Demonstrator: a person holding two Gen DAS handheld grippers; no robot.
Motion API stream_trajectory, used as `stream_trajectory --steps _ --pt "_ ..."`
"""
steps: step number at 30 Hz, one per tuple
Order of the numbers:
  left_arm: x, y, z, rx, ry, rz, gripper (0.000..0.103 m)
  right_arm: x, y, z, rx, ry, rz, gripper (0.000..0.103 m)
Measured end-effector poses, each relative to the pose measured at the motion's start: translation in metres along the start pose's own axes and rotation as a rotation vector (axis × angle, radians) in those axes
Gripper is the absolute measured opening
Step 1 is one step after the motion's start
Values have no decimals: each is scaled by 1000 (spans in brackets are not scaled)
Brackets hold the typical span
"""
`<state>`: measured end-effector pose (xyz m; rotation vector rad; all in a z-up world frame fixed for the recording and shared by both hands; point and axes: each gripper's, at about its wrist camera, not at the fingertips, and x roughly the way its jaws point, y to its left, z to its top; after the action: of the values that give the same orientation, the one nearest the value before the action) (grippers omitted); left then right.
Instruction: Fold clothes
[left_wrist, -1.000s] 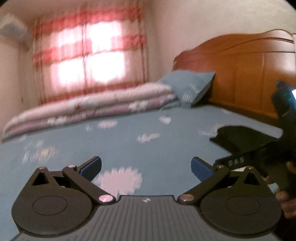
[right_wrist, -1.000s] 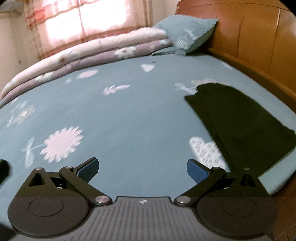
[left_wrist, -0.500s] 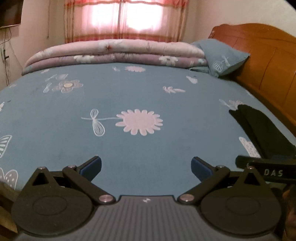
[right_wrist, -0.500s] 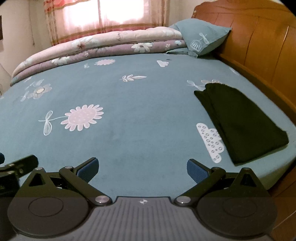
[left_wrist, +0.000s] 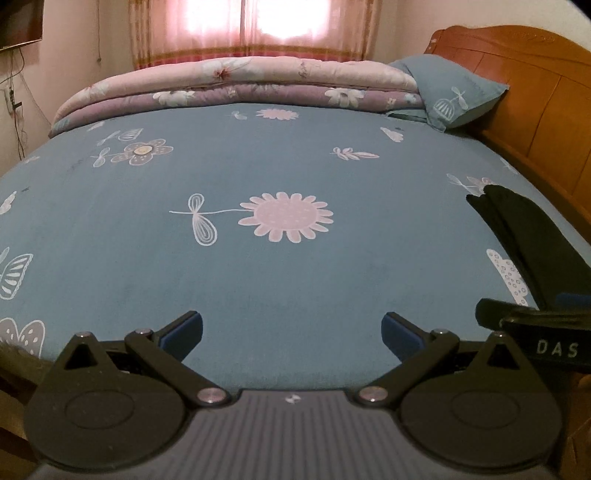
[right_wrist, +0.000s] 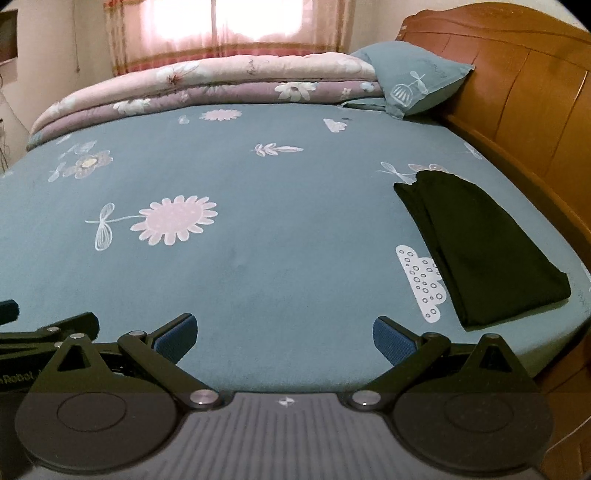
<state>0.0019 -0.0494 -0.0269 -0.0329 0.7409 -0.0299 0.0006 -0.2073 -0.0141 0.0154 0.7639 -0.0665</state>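
A folded black garment (right_wrist: 476, 243) lies flat at the right side of the blue flowered bed sheet (right_wrist: 258, 221), near the wooden headboard. It also shows at the right edge of the left wrist view (left_wrist: 517, 236). My left gripper (left_wrist: 291, 334) is open and empty, held over the near edge of the bed. My right gripper (right_wrist: 282, 334) is open and empty, also at the near edge, left of the garment and apart from it. The right gripper's body shows in the left wrist view (left_wrist: 535, 332).
A folded pink and purple quilt (left_wrist: 236, 88) lies along the far side of the bed. A blue pillow (left_wrist: 454, 96) leans on the wooden headboard (left_wrist: 535, 85) at the right. A curtained window (left_wrist: 255, 29) is behind.
Both grippers have drawn back and steadied toward the near edge of the bed. The black garment now lies farther away and to the right. Both grippers stay open.
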Motion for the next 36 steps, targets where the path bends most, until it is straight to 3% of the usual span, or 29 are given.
stream_trajectory --steps 16,36 --pt "5 14 3 -29 32 17 102 -1 0 1 2 4 -29 103" --pt "11 16 1 -16 60 25 102 1 -4 -1 -32 31 -6 103"
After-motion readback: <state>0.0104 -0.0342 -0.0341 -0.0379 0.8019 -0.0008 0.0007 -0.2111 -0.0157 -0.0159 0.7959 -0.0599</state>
